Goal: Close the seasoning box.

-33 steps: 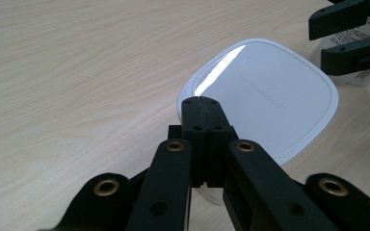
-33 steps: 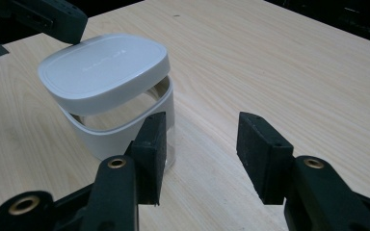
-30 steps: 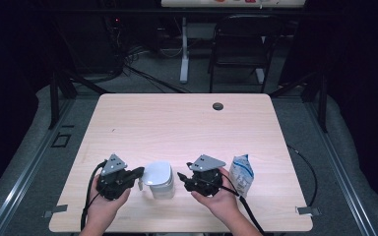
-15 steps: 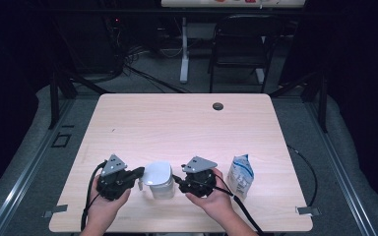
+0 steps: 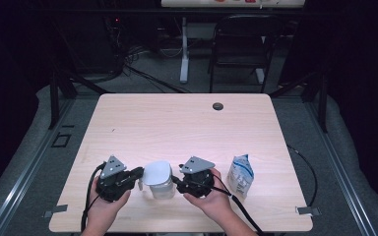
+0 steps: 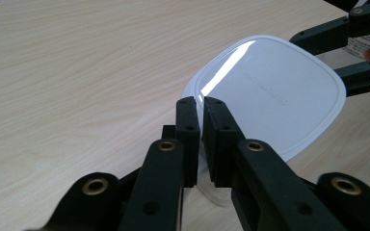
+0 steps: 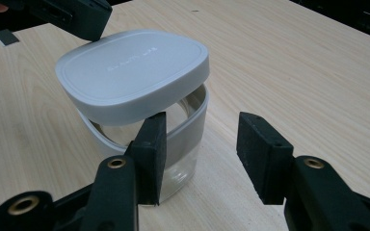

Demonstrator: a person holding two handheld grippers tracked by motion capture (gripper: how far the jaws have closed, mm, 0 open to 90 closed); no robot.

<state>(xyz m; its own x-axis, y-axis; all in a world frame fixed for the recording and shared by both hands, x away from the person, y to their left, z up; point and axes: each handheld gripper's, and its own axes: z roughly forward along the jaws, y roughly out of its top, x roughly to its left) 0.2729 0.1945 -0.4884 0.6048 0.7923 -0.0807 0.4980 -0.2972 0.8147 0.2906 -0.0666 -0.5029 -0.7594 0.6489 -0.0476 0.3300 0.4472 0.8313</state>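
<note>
A clear glass container stands near the table's front edge, and a white lid rests tilted and askew on it. My left gripper is at the lid's left edge. Its jaws have just been opening and show only a narrow slit, with nothing visible between the pads. My right gripper is open at the container's right side. Its left pad is in front of the glass wall and its right pad stands free over the table.
A small white and blue bag stands upright just right of the right hand. A dark cable hole sits at the far side of the wooden table. A chair and cables lie beyond the table.
The right gripper has shifted a little left, away from the bag and closer to the container. The left gripper and the lid stay where they were.
</note>
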